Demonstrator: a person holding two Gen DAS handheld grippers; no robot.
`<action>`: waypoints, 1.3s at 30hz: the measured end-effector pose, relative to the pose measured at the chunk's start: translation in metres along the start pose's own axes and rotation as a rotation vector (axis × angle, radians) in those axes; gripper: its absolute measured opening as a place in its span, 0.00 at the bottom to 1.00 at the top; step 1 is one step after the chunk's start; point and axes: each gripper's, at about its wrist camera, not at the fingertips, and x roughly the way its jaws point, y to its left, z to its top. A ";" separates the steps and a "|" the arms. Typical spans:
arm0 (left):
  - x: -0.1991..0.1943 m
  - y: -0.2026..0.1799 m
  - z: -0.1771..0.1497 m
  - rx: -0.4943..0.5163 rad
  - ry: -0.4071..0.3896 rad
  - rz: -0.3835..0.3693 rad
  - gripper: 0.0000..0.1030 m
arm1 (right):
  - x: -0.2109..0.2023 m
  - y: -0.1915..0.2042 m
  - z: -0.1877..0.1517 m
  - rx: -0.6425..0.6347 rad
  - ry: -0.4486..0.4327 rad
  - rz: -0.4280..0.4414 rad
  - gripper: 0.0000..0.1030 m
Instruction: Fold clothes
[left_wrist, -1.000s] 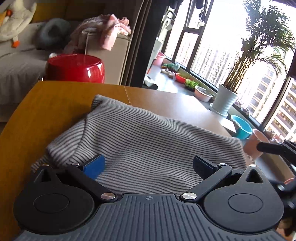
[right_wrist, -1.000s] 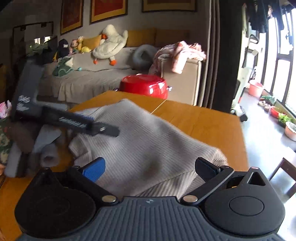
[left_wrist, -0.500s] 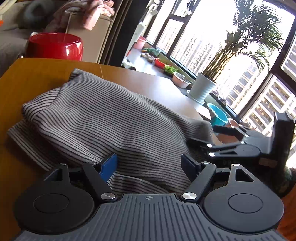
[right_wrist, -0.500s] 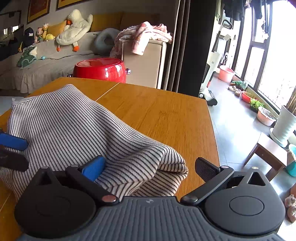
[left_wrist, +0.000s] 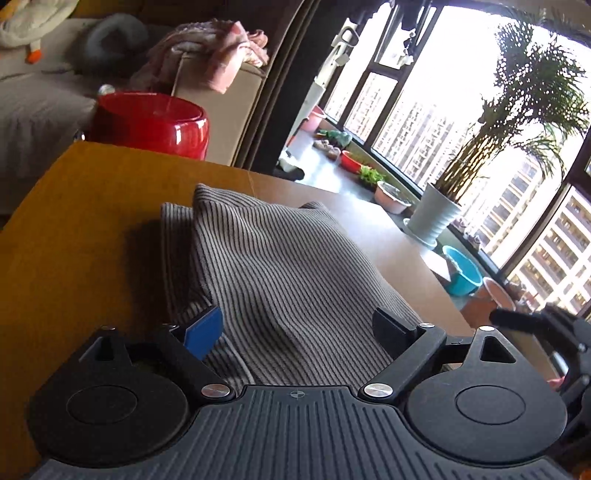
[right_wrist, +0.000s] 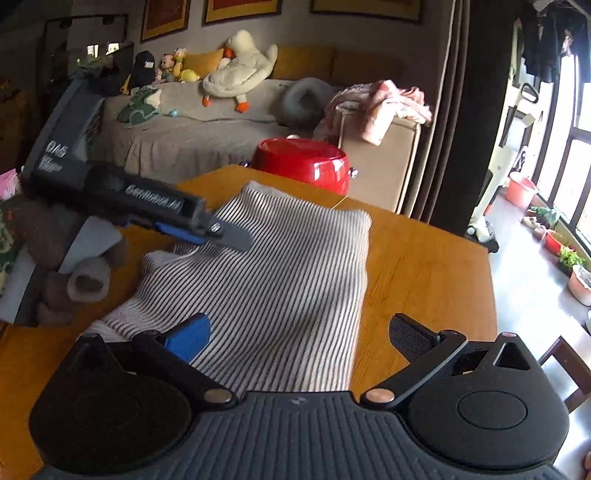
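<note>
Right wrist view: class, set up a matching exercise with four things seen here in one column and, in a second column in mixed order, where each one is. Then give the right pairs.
Things:
1. striped sweater
2. red pot
3. plush duck
4. pink blanket

Places:
A. draped over the sofa arm
B. lying on the sofa seat, against the back cushions
C. spread on the wooden table
D. just beyond the far edge of the table

Pairs: 1-C, 2-D, 3-B, 4-A
</note>
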 end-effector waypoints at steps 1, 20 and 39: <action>-0.004 -0.004 0.000 0.025 -0.005 0.014 0.90 | 0.002 -0.004 0.003 0.019 -0.013 -0.016 1.00; 0.030 -0.018 -0.016 0.064 0.065 -0.066 0.67 | 0.022 -0.014 -0.034 0.055 0.070 -0.010 0.78; 0.011 -0.014 -0.014 0.071 0.036 0.013 0.77 | 0.029 0.006 -0.032 0.037 0.084 0.101 0.92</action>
